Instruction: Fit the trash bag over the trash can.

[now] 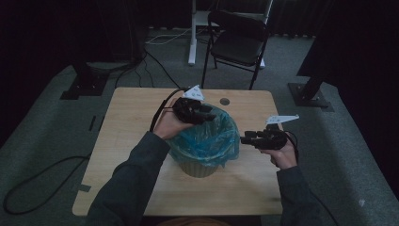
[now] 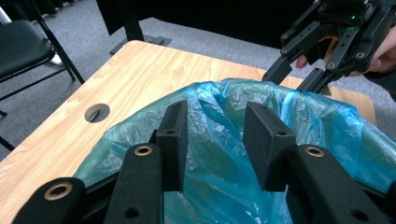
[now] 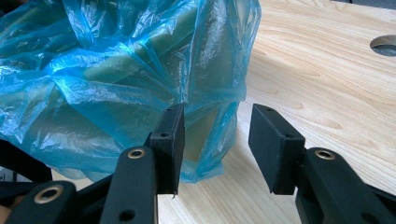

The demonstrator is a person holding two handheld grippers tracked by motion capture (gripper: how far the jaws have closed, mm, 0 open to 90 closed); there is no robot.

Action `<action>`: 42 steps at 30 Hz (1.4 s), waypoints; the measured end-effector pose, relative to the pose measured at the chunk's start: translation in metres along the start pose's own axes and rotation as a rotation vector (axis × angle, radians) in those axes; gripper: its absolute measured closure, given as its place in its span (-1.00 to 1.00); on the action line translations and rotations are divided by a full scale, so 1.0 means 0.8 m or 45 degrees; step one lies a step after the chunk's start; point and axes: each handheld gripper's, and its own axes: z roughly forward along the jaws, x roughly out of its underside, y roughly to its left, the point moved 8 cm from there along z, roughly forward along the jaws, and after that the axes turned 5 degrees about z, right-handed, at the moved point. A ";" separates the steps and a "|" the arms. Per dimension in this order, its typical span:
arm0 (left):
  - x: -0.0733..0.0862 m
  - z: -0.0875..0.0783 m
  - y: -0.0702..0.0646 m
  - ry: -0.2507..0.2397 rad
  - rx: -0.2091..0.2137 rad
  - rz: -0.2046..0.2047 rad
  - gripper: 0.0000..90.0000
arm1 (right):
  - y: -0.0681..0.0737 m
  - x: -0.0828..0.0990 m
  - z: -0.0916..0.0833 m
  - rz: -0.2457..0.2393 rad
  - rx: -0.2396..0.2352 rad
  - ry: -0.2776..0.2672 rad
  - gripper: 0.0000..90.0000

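Note:
A small beige bin (image 1: pixel 200 168) lined with a blue plastic bag (image 1: pixel 207 141) stands mid-table. My left gripper (image 1: pixel 211 116) hovers over the bin's far left rim. In the left gripper view it (image 2: pixel 215 112) is open, with the bag's (image 2: pixel 327 126) crumpled mouth below and beyond its jaws. My right gripper (image 1: pixel 243 139) is level at the bin's right side, just off the bag. In the right gripper view it (image 3: pixel 217 114) is open too. The bag's (image 3: pixel 93 79) hanging hem reaches between its jaws, close to the left pad. The right gripper (image 2: pixel 299 77) also shows past the rim.
The wooden table (image 1: pixel 127 141) has a round hole (image 1: pixel 225 101) behind the bin, also seen as the hole (image 2: pixel 97 112) and the hole (image 3: pixel 385 45). A black folding chair (image 1: pixel 237 42) stands beyond the table. Cables and stand bases lie on the grey floor.

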 end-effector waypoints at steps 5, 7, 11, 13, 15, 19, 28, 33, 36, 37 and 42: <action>0.001 0.012 -0.004 0.047 0.008 0.027 0.33 | 0.000 0.001 0.000 0.005 -0.001 0.001 0.23; 0.002 0.016 -0.005 0.071 0.008 0.040 0.33 | 0.000 0.001 0.000 0.005 -0.001 0.001 0.23; 0.006 0.024 -0.006 0.125 0.003 0.045 0.33 | 0.000 0.001 0.000 0.004 -0.002 0.001 0.23; 0.010 0.028 -0.007 0.172 0.006 0.051 0.33 | 0.000 0.001 0.000 0.005 -0.001 0.000 0.23; 0.012 0.032 -0.007 0.199 0.006 0.059 0.33 | 0.000 0.001 0.000 0.005 -0.001 0.000 0.23; 0.015 0.037 -0.008 0.238 0.004 0.065 0.33 | 0.000 0.001 0.000 0.005 -0.001 0.000 0.23; 0.022 0.048 -0.009 0.334 0.025 0.086 0.33 | 0.001 0.001 0.000 0.004 -0.002 0.000 0.22; 0.025 0.052 -0.009 0.376 0.022 0.107 0.31 | 0.000 0.001 0.000 0.007 -0.001 -0.003 0.22; 0.029 0.055 -0.010 0.416 0.009 0.126 0.31 | 0.000 0.002 0.000 0.006 -0.001 -0.001 0.23; 0.030 0.056 -0.010 0.428 0.009 0.133 0.31 | 0.000 0.002 -0.001 0.006 -0.001 -0.002 0.22; 0.033 0.059 -0.009 0.464 0.001 0.132 0.31 | 0.000 0.002 -0.001 0.006 0.000 -0.003 0.22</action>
